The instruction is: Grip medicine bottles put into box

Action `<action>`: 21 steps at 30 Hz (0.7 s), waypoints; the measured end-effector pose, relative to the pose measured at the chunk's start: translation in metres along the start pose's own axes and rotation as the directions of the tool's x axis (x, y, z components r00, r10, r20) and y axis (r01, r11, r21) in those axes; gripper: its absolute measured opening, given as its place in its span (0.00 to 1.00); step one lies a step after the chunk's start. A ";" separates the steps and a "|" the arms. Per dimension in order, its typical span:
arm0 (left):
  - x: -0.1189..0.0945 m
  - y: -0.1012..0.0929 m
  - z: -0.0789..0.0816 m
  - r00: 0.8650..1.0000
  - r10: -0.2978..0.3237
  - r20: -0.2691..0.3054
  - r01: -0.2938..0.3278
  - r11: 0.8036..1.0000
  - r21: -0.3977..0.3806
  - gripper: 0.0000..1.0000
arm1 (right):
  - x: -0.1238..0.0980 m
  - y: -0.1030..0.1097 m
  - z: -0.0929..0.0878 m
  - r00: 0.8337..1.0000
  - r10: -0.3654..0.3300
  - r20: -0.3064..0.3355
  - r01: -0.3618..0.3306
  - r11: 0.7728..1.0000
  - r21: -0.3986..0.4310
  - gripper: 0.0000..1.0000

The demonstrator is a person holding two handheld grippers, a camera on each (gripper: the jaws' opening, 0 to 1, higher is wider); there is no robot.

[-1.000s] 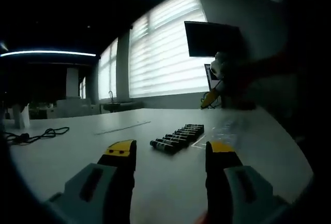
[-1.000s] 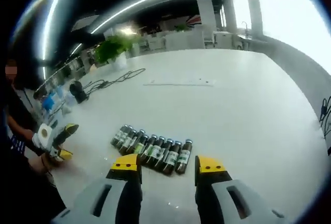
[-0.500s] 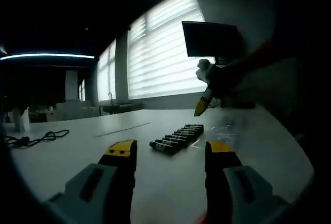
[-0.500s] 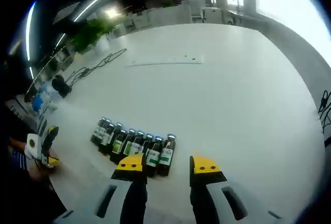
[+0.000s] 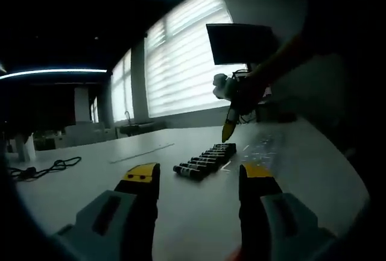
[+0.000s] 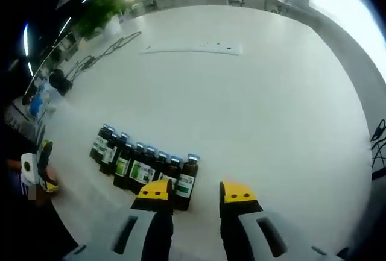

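A row of several dark medicine bottles (image 5: pixel 205 160) with green-and-white labels lies side by side on the white table (image 5: pixel 90 182). In the right gripper view the row (image 6: pixel 139 166) runs up to my right gripper (image 6: pixel 195 191), which is open. The end bottle (image 6: pixel 187 175) sits just inside its left fingertip (image 6: pixel 154 190). In the left gripper view the right gripper (image 5: pixel 231 107), held by a person's arm, hangs over the far end of the row. My left gripper (image 5: pixel 198 175) is open and empty, short of the row's near end. It also appears at the table edge (image 6: pixel 36 167).
A black cable (image 6: pixel 102 50) lies across the far table, also seen in the left gripper view (image 5: pixel 42 167). A long flat strip (image 6: pixel 193 48) lies beyond the bottles. Something faint and translucent (image 5: pixel 262 148) lies right of the row. A dark monitor (image 5: pixel 241 43) stands before bright blinds.
My right gripper has come down and closer to the row, so the end bottle now sits by its left fingertip. In the left gripper view it moved left and lower. The left gripper barely moved.
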State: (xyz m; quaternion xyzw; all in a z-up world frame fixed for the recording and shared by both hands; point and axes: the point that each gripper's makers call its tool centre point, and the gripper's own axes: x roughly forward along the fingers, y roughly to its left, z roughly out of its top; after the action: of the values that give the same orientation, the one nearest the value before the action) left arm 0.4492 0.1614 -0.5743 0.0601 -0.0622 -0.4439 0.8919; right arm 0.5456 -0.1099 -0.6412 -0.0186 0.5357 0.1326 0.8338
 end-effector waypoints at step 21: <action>-0.003 0.006 0.003 1.000 0.011 0.029 -0.010 0.999 -0.034 0.45 | 0.005 0.000 -0.002 0.996 -0.017 -0.083 0.017 1.000 -0.007 0.22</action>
State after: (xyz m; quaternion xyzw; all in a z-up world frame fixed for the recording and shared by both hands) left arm 0.4514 0.1669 -0.5703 0.0384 -0.0680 -0.4411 0.8940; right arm 0.5456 -0.1091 -0.6465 -0.0312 0.5691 0.1262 0.8119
